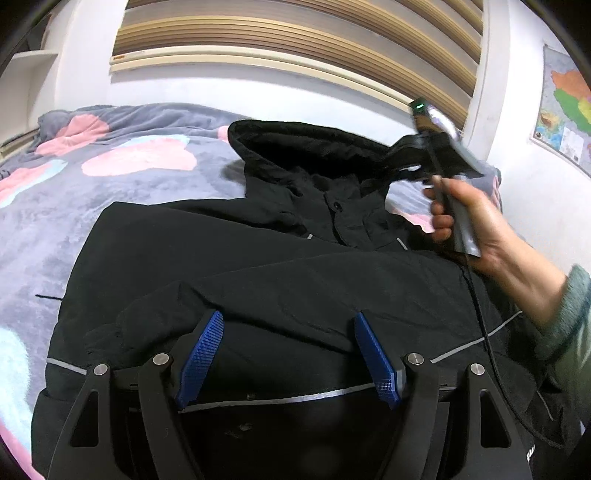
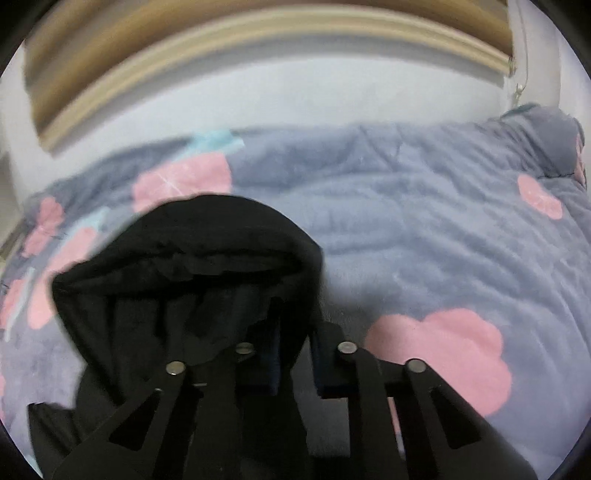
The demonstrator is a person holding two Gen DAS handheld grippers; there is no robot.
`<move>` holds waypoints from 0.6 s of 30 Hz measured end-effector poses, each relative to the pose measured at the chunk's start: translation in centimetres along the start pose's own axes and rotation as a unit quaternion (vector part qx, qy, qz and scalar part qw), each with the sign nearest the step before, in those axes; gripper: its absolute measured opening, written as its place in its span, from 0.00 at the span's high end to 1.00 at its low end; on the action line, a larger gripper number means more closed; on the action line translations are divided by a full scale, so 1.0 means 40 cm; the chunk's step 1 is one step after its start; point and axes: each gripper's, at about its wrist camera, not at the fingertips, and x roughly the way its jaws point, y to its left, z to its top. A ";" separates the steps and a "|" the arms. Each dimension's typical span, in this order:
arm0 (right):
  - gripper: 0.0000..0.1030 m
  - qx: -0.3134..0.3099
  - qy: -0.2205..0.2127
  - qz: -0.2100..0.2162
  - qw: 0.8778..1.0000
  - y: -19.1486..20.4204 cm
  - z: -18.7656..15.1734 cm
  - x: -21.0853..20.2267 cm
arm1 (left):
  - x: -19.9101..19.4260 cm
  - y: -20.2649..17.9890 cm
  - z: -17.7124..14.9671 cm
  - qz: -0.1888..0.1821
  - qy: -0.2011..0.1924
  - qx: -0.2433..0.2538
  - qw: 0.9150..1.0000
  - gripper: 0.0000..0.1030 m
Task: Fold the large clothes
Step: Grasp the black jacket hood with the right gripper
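A black hooded jacket [image 1: 295,266] with thin grey reflective stripes lies on the bed, sleeves folded over its front. My left gripper [image 1: 290,347] is open, its blue pads [image 1: 201,354] spread just above the jacket's lower part, holding nothing. My right gripper [image 1: 410,162], held in a hand [image 1: 480,229], is at the hood's right edge. In the right wrist view the right gripper [image 2: 295,354] is shut on the rim of the black hood [image 2: 192,258], which is lifted off the blanket. That view is blurred.
The bed is covered by a grey fleece blanket [image 1: 129,177] with pink and pale blue cloud shapes. A white wall with a wooden slatted headboard panel [image 1: 295,33] stands behind. A map [image 1: 565,110] hangs at the right. A black cable [image 1: 487,332] crosses the jacket.
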 end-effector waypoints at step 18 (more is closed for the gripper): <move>0.11 0.034 0.043 0.017 0.998 -0.028 0.123 0.025 | 0.003 0.002 0.004 -0.002 0.002 0.000 1.000 0.27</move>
